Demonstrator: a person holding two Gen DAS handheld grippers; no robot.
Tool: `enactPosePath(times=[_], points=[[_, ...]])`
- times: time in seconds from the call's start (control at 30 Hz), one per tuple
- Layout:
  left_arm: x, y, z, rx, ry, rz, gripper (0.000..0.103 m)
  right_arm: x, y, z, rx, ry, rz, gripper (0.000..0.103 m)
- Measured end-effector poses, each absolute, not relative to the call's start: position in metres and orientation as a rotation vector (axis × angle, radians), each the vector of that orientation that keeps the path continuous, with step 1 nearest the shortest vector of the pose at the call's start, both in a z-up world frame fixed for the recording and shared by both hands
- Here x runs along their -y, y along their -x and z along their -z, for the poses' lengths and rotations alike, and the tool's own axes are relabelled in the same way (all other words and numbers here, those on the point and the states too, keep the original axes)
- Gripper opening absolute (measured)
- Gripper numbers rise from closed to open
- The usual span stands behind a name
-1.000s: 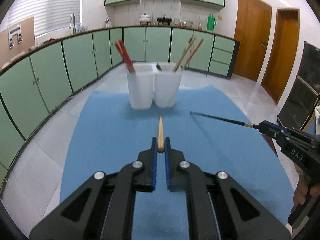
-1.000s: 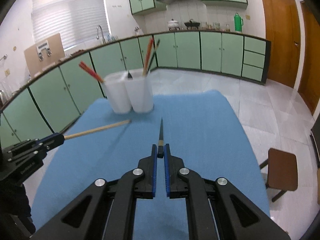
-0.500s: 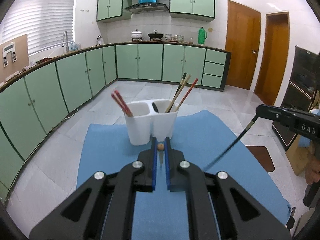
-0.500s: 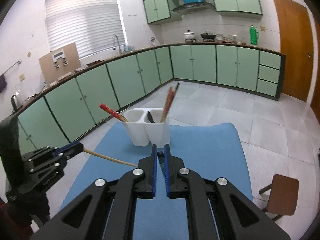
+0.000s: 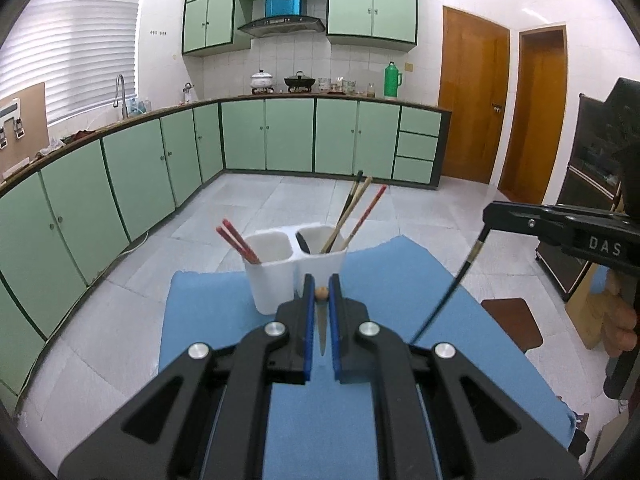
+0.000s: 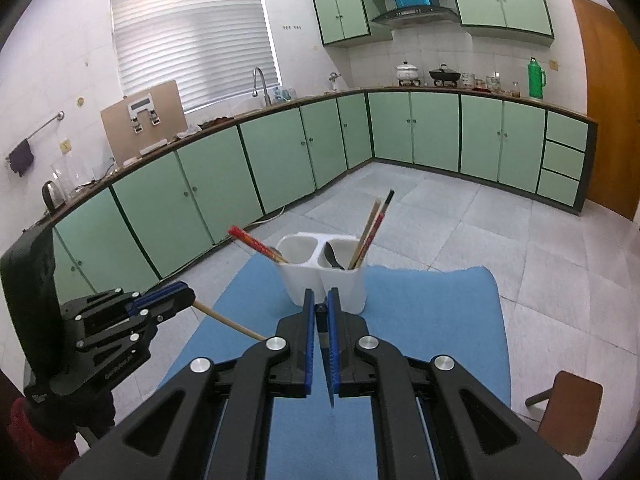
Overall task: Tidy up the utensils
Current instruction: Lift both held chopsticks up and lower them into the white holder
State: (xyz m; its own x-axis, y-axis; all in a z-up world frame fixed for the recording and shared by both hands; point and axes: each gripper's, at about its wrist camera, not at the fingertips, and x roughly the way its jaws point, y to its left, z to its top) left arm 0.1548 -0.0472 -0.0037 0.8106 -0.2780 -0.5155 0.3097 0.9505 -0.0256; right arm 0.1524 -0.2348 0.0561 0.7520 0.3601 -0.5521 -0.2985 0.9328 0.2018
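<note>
A white two-cup utensil holder (image 5: 294, 266) stands on the blue mat (image 5: 224, 312); red chopsticks (image 5: 236, 240) lean in its left cup, several mixed chopsticks (image 5: 356, 212) in its right. My left gripper (image 5: 321, 294) is shut on a wooden chopstick (image 5: 321, 293), held upright with its tip pointing down, above the mat just in front of the holder. My right gripper (image 6: 321, 312) is shut on a black chopstick (image 6: 326, 360), also tip down. In the left wrist view the black chopstick (image 5: 448, 292) hangs at the right. In the right wrist view the wooden chopstick (image 6: 230, 322) shows at the left.
The holder (image 6: 324, 276) sits at the mat's far edge. A brown stool (image 6: 572, 412) stands by the table's right side. Green kitchen cabinets (image 5: 140, 176) line the far walls, well beyond the table.
Both grippers have lifted off the mat and tilted up, swinging their chopsticks from lying flat and pointing forward to hanging tip-down. Both have come closer to the holder.
</note>
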Motion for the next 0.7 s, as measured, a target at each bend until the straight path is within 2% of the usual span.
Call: enactPosePath(times=[0.43,0.7], points=[[0.035,-0.175,-0.075,-0.356,-0.081,0.295,0.006,0.215,-0.210,-0.139,-0.426,-0.072,-0.367,0.006],[0.034,-0.220,-0.083,-0.363,-0.100,0.267,0.006,0.210,-0.278,-0.157,-0.374,-0.106,-0.331,0.006]])
